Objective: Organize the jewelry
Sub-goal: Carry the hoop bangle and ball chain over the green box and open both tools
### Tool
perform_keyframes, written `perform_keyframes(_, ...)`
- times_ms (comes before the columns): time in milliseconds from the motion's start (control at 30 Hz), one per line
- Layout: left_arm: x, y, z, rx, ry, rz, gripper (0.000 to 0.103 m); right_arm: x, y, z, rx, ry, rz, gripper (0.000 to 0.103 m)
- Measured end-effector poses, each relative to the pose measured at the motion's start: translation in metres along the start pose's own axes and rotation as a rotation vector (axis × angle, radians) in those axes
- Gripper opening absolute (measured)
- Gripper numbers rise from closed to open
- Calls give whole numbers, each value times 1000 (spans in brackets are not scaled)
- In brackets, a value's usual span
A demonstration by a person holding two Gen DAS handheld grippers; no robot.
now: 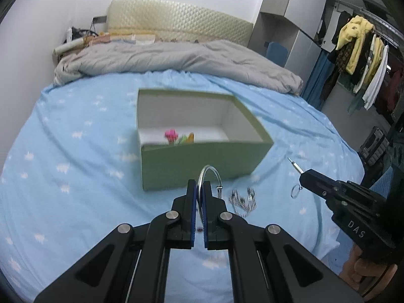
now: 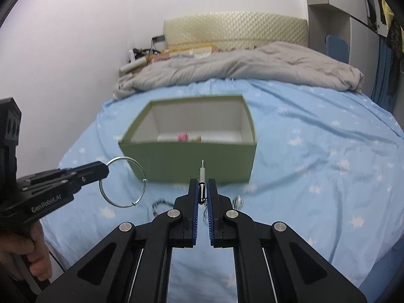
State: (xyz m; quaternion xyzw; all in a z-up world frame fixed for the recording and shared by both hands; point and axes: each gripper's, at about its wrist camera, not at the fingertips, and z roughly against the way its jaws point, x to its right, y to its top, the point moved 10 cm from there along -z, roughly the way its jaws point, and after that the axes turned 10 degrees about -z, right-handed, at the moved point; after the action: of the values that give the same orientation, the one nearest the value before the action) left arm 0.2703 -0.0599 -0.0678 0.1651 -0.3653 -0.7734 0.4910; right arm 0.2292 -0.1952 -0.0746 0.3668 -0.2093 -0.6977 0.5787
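Note:
An open green box [image 1: 199,160] [image 2: 192,161] stands on the blue bedsheet, with a pink flower piece [image 1: 171,135] [image 2: 182,137] and a yellow-green piece inside. My left gripper [image 1: 200,185] is shut on a thin silver bangle [image 1: 210,170], seen edge-on; in the right wrist view the bangle [image 2: 123,181] hangs from the left gripper [image 2: 104,170] in front of the box. My right gripper [image 2: 202,184] is shut on a slim silver pendant stick [image 2: 202,174] with a key ring [image 1: 295,191]. A silver chain [image 1: 242,198] lies on the sheet below the box.
A grey duvet [image 1: 176,58] lies bunched at the head of the bed against a padded headboard [image 1: 176,20]. Clothes hang on a rack [image 1: 361,48] to the right. Another small metal piece [image 2: 238,201] lies on the sheet near the right gripper.

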Motion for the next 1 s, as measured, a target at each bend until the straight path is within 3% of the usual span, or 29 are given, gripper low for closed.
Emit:
perform_keyframes(367,-28,96,-3,71,47,-39,1,-13,80,-14,85,8,29,4)
perform_keyframes(533,-40,126,-29,28,66,-53,2,-9,107,-41,50,8,5,4)
perform_keyframes(833,-61,115,-109,-193,83,-38,2,13,98,-135,-176,-54,10,4)
perform_keyframes(1000,-70,89,-136,-271,89,0,2,28,81,-145,-215,-58,-29,5)
